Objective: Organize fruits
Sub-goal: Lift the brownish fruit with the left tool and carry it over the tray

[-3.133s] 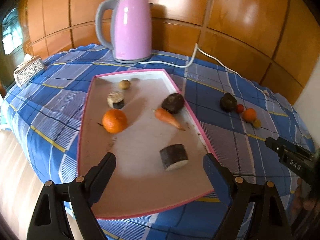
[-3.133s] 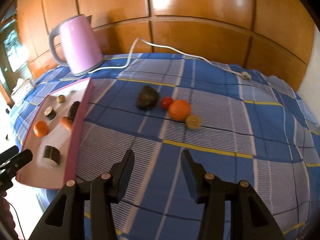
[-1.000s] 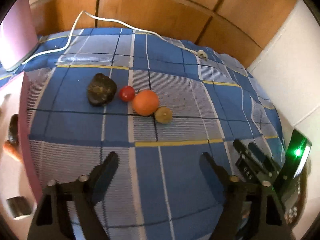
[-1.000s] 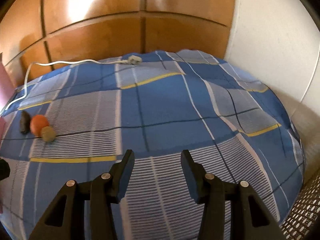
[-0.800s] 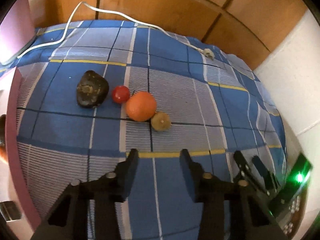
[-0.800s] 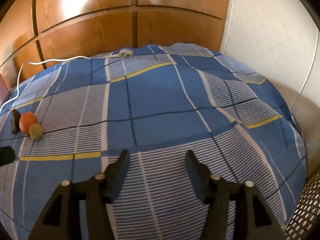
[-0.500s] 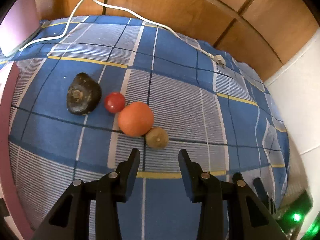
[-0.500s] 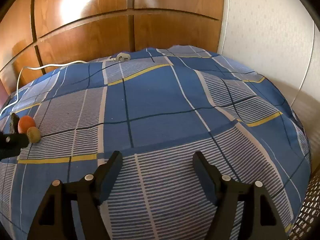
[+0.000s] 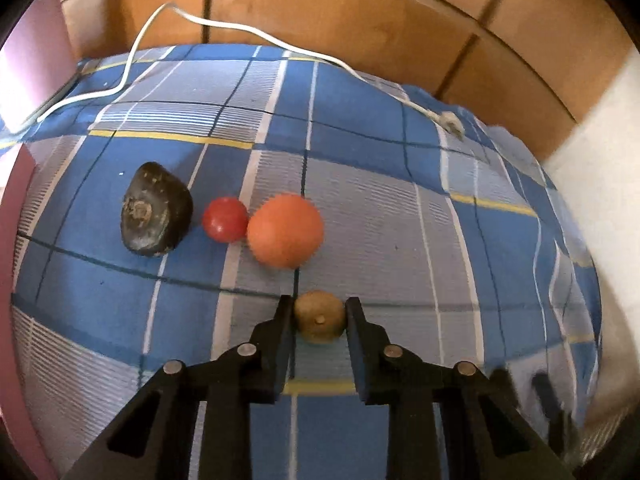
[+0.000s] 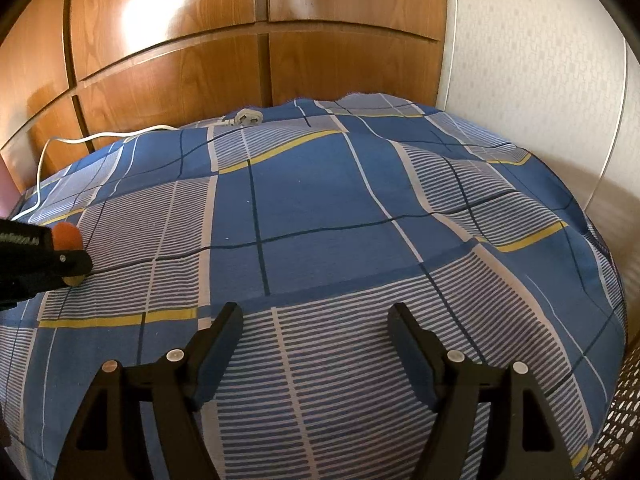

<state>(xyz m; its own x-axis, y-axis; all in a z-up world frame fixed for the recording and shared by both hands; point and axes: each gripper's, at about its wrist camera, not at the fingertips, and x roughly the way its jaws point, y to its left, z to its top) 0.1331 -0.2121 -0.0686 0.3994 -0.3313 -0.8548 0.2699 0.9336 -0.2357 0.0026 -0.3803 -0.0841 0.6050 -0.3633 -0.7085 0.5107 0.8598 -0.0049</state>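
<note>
The left gripper [image 9: 319, 316] is pinching the small round brownish-green fruit [image 9: 319, 317] across its middle, at the smooth orange's [image 9: 285, 230] five o'clock on the blue plaid-covered counter [image 9: 400, 248]. It is looking light, firm, roll-prone. The right gripper [image 10: 316, 322] is opening, holding nothing.

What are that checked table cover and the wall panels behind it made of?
The table cover looks like woven cloth, matte: it wrinkles and drapes over the edge. The wall panels look like varnished wood or wood veneer: grain lines and bright window glare show on them.
</note>
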